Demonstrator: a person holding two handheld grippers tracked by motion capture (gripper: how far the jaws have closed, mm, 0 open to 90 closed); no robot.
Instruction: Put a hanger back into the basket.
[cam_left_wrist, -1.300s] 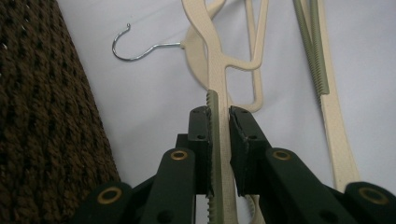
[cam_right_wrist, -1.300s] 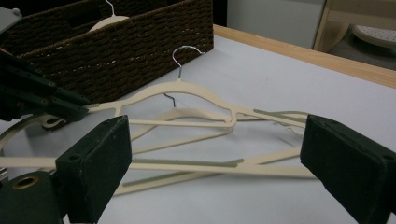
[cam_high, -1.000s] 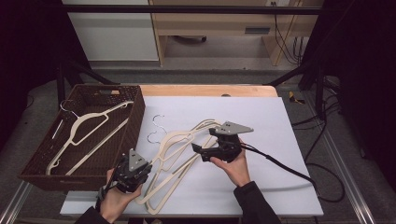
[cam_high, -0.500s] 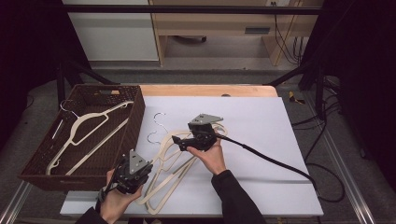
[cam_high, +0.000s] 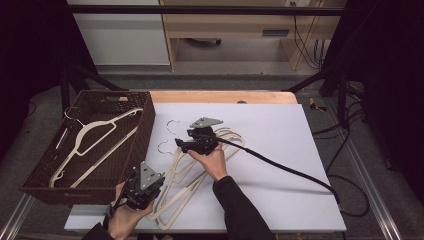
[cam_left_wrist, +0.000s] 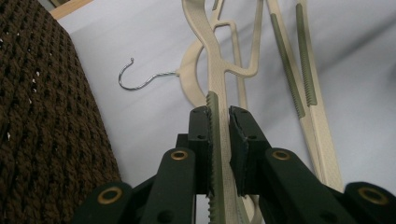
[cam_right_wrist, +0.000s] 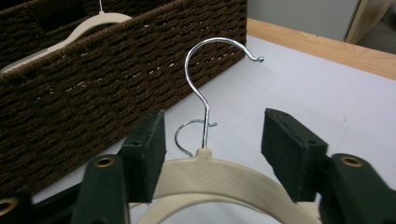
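Note:
Several cream hangers (cam_high: 186, 169) lie in a loose pile on the white table (cam_high: 280, 135). My left gripper (cam_high: 156, 186) at the pile's near end is shut on one hanger's arm (cam_left_wrist: 215, 74), pads pressing its green ribbed strip. My right gripper (cam_high: 180, 145) is at the pile's far end. Its jaws have just been closing and stand open on either side of a hanger's neck (cam_right_wrist: 201, 161). The pads are clear of it, and the wire hook (cam_right_wrist: 205, 70) rises between them. A second hook (cam_right_wrist: 187, 135) lies behind.
A brown woven basket (cam_high: 141, 131) stands at the table's left with one cream hanger (cam_high: 95, 132) inside; its wall (cam_right_wrist: 93, 88) is close ahead of my right gripper. A black cable (cam_high: 280, 167) trails right across the table.
My right gripper has moved left across the pile to the hanger hooks near the basket, and its jaws have narrowed. My left gripper has stayed put, still clamped on the hanger arm.

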